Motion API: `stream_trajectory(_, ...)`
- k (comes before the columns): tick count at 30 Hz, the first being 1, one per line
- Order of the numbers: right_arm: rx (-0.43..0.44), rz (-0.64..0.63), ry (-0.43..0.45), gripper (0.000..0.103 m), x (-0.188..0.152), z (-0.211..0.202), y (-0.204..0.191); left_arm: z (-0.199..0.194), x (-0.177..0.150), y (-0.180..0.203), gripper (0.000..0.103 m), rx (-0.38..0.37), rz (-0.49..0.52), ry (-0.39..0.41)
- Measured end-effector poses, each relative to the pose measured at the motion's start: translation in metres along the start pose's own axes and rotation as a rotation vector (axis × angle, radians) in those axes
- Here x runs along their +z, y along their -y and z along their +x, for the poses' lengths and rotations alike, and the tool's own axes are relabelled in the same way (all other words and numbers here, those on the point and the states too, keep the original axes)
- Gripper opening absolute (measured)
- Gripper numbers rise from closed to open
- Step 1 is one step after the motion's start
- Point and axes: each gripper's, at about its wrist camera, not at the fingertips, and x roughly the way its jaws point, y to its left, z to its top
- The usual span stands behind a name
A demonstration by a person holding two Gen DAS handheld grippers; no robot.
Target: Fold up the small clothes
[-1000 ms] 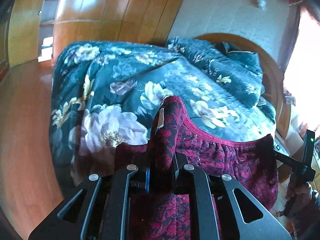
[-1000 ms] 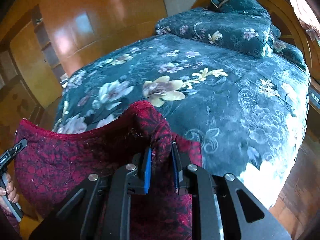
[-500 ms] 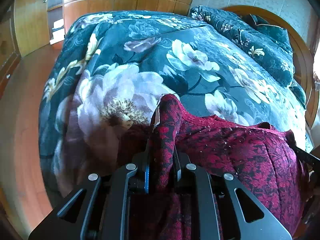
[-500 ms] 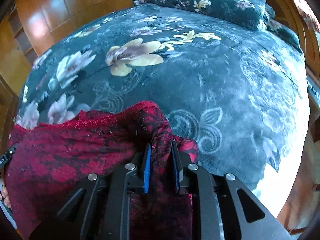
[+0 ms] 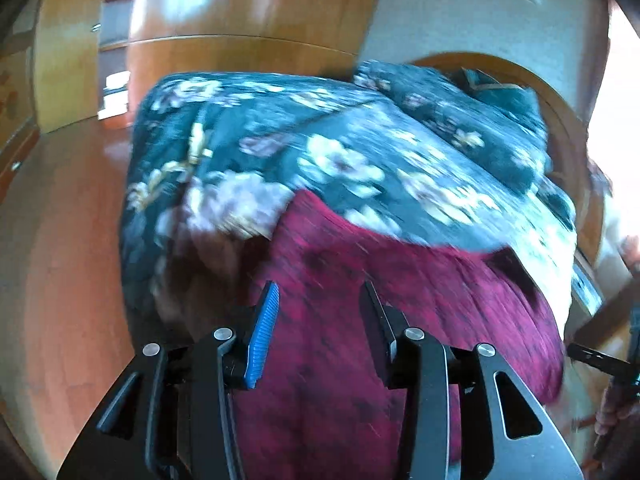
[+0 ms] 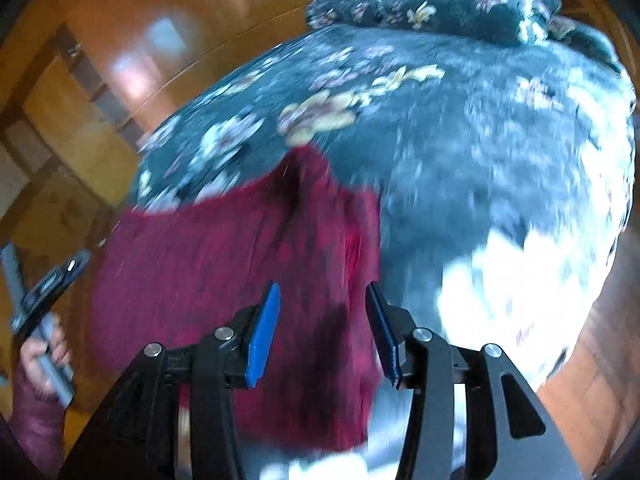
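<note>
A dark red patterned garment [image 5: 420, 300] lies spread over the near edge of the bed, blurred by motion. In the right wrist view the same garment [image 6: 224, 264] fills the lower left. My left gripper [image 5: 320, 296] hovers over the garment's left part with its jaws opening; the cloth lies beneath them and the pads press on nothing. My right gripper [image 6: 322, 296] stands over the garment's right edge, jaws likewise opening, gripping nothing. A hand [image 6: 40, 356] holding the other gripper shows at the far left of the right wrist view.
The bed's dark teal floral quilt [image 5: 320, 152] stretches away to pillows [image 5: 460, 112] and a rounded wooden headboard [image 5: 560, 120]. Shiny wooden wardrobes [image 5: 240, 12] stand behind, and wooden floor [image 5: 60, 240] lies to the bed's left.
Both grippers let go of the garment's corners and pulled back from the bed. The garment dropped flat onto the quilt. Both pairs of jaws went from shut on cloth to apart.
</note>
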Motion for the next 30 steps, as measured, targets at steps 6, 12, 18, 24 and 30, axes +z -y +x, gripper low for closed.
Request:
stream_trajectory(6,0.045,0.031,-0.081,0.045,-0.062,0.003,0.006,0.007,-0.042,0.066,0.041,-0.081,0.153,-0.086)
stream_trajectory(12,0.037,0.022,-0.101,0.011,-0.07,0.006,-0.002,0.042,-0.063,0.08,0.042,0.008,0.186,-0.218)
stream_trajectory(18,-0.053,0.004,-0.143,0.009,-0.082,0.017,0.012,0.049,-0.066,0.079,0.042,0.012,0.181,-0.235)
stream_trajectory(24,-0.058,0.022,-0.125,0.026,-0.087,0.02,0.014,0.012,-0.057,0.038,0.055,-0.09,0.035,-0.189)
stream_trajectory(30,-0.088,0.006,-0.038,0.053,-0.083,-0.018,-0.002,-0.038,-0.069,-0.057,0.063,-0.083,-0.189,-0.092)
